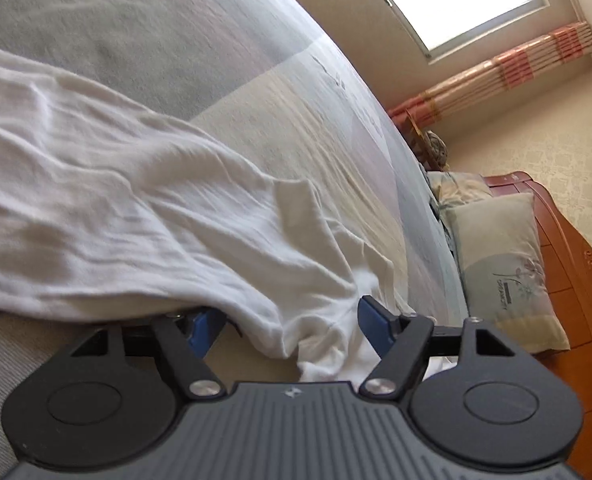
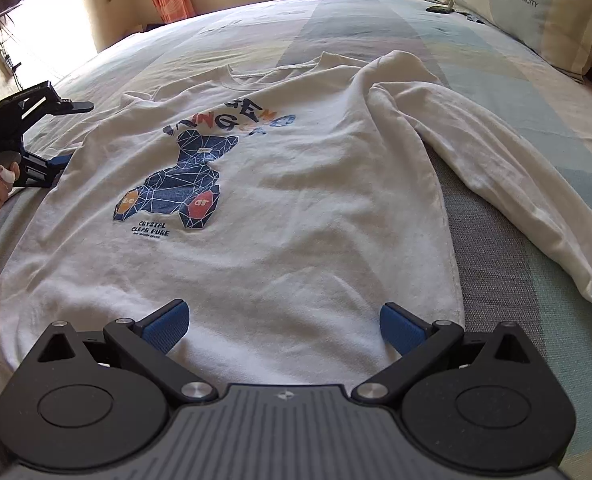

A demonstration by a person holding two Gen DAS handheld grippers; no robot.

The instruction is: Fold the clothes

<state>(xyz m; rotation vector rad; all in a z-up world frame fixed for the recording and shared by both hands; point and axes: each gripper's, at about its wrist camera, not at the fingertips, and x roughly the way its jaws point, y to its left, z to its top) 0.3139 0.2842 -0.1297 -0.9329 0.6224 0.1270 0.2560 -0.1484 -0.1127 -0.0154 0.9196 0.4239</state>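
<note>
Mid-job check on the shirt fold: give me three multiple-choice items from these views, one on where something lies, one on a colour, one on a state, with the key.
1. Where does the shirt's free long sleeve lie in the right wrist view?
A. stretched out to the right of the body
B. folded across the print
C. hanging off the bed's foot

2. What colour is most of the bear print on the white shirt?
A. green
B. dark blue
C. yellow

3. How does the right gripper stand?
A. shut on the pillow
B. shut on the collar
C. open over the hem

Key: 1 A, the sleeve runs down the bedcover right of the body. 2 B, the faceted bear is dark blue with small orange and red patches. 3 C, both blue pads sit wide apart, with shirt fabric flat between them.
</note>
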